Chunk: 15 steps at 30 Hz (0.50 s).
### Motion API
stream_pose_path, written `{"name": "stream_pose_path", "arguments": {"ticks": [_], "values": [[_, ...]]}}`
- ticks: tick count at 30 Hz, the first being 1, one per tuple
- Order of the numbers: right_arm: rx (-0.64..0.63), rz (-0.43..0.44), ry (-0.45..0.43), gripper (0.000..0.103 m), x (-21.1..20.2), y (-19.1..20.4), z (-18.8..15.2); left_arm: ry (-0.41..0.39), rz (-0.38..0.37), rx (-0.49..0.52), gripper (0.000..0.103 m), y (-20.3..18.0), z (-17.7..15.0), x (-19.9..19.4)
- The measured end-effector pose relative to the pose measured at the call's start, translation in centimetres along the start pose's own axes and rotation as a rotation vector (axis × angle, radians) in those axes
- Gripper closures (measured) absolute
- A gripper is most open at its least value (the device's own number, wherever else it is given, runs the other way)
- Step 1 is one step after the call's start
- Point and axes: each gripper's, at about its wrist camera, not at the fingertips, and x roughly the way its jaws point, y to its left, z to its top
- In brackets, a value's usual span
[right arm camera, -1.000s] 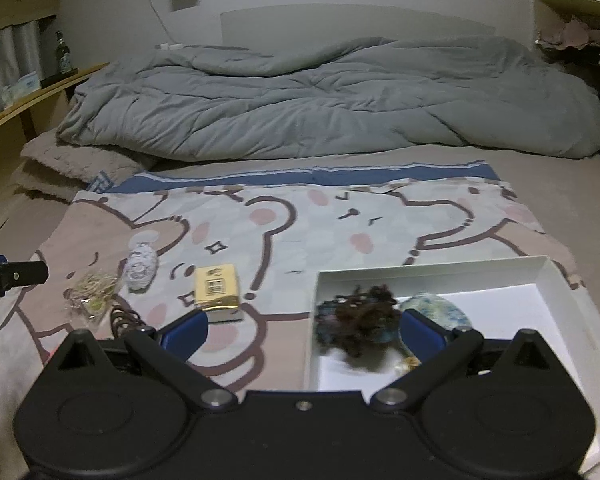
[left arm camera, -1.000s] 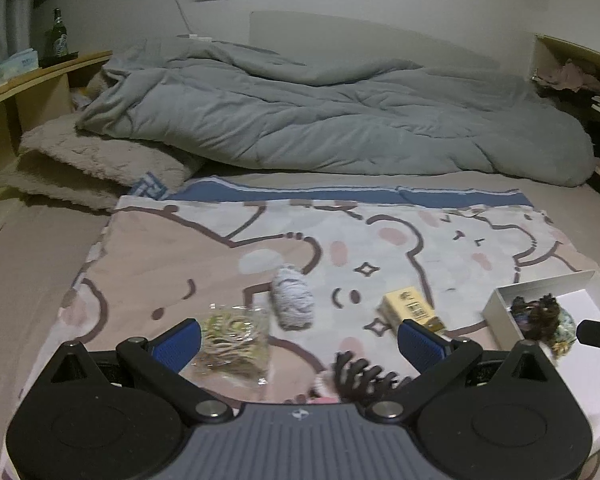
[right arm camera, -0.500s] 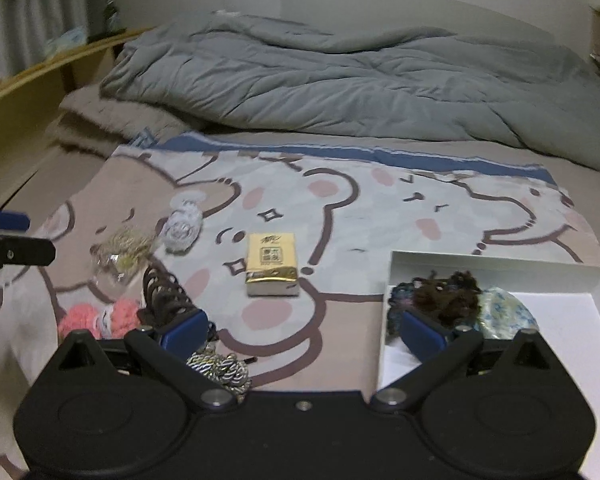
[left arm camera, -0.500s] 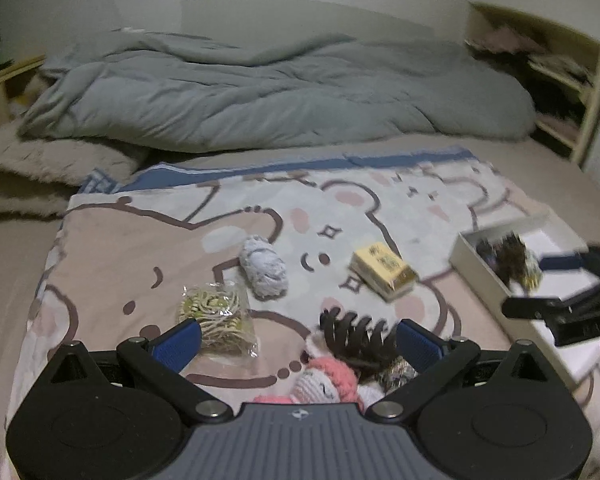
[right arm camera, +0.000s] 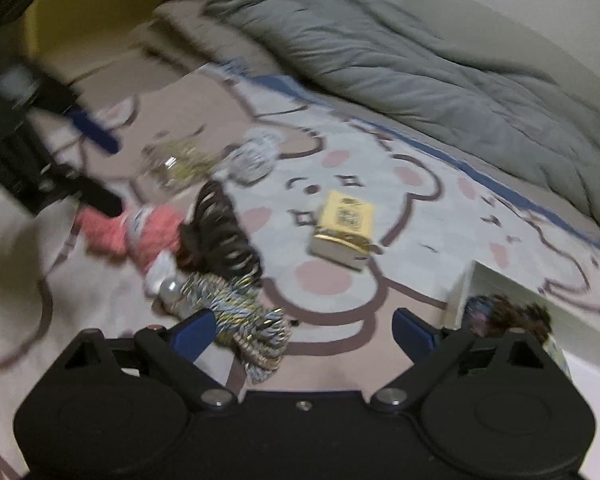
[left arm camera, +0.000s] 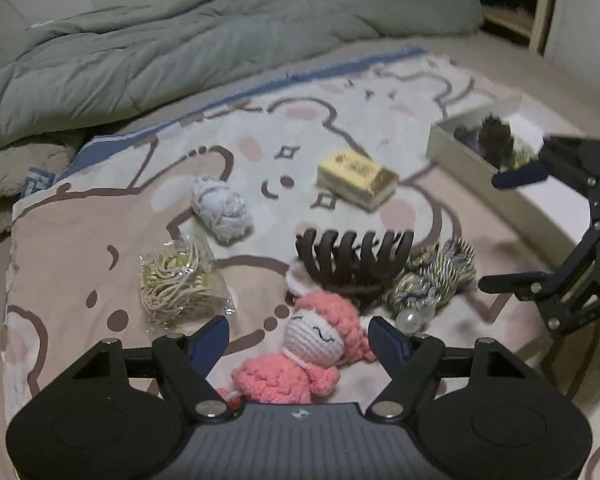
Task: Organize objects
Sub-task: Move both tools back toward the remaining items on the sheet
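Reaching with jaws wide and empty, the left gripper (left arm camera: 299,334) straddles the pink crochet doll (left arm camera: 300,360), needing closure next; the right gripper (right arm camera: 302,330), equally open, nears the braided scrunchie (right arm camera: 240,320).

I am working in a home bedroom. A rumpled grey duvet (left arm camera: 204,36) lies on the bed, with a cartoon-bear blanket (left arm camera: 100,216) spread before me.
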Motion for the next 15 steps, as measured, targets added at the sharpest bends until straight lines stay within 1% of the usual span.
{"name": "stream_pose_path", "arguments": {"ticks": [4, 6, 8, 10, 12, 14, 15], "values": [[-0.117, 0.041, 0.017, 0.008, 1.1, 1.3, -0.1, 0.059, -0.04, 0.062, 0.027, -0.3, -0.3, 1.3], [-0.191, 0.054, 0.019, 0.01, 1.8, 2.1, -0.1, 0.092, -0.047, 0.092, 0.027, -0.5, -0.6, 2.0], [-0.254, 0.067, 0.026, 0.012, 2.6, 2.6, 0.0, 0.133, -0.023, 0.118, 0.027, -0.7, -0.9, 2.7], [-0.316, 0.079, 0.043, 0.014, 3.4, 3.1, 0.3, 0.156, -0.01, 0.143, 0.027, -0.7, -1.0, 3.3], [-0.383, 0.075, 0.068, 0.018, 4.2, 3.6, 0.6, 0.165, 0.002, 0.167, 0.027, -0.8, -1.1, 3.8], [-0.428, 0.092, 0.085, 0.021, 4.8, 3.9, 1.0, 0.175, 0.001, 0.171, 0.027, -0.6, -1.1, 4.2], [-0.443, 0.099, 0.09, 0.023, 5.0, 4.0, 1.1, 0.176, 0.005, 0.177, 0.029, -0.6, -1.0, 4.4]]}}
